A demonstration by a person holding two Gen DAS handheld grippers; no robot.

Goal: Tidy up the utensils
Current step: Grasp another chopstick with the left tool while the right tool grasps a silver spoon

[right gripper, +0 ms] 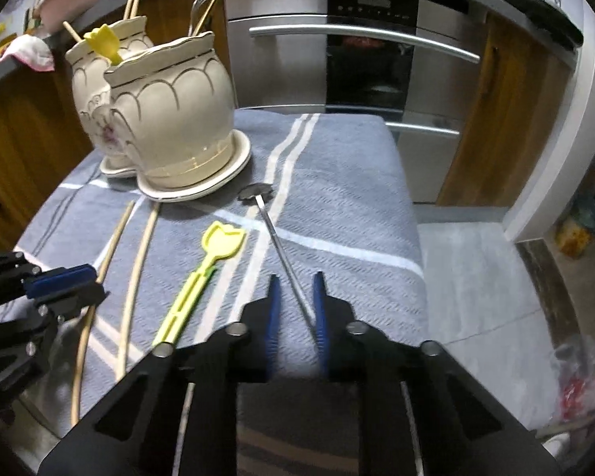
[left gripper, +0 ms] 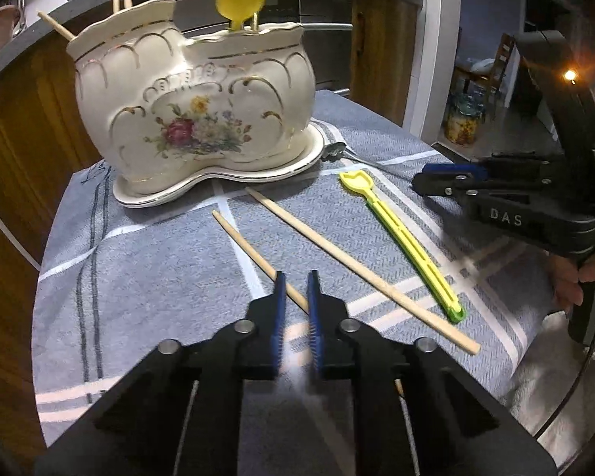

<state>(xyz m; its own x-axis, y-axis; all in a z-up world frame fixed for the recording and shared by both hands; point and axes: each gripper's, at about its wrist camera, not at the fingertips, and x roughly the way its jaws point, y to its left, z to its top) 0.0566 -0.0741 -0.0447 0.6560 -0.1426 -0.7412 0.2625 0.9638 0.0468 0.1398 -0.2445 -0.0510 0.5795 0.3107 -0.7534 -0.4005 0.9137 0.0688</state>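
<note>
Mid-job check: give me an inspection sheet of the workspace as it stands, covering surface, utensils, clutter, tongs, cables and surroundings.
Surface: grey striped cloth covers the table.
Job's things: ceramic holder on its saucer, already holding chopsticks, a fork and a yellow pick. Loose on the cloth: two chopsticks, yellow-green pick, metal spoon.
Clutter: nothing seen on the cloth.
Tongs: left tongs open, straddling one chopstick's near end; right tongs open around the spoon's handle; contact unclear.
Cables: thin lines run along each gripper body; none on the cloth.
Surroundings: oven and wooden cabinets behind; tiled floor to the right.
</note>
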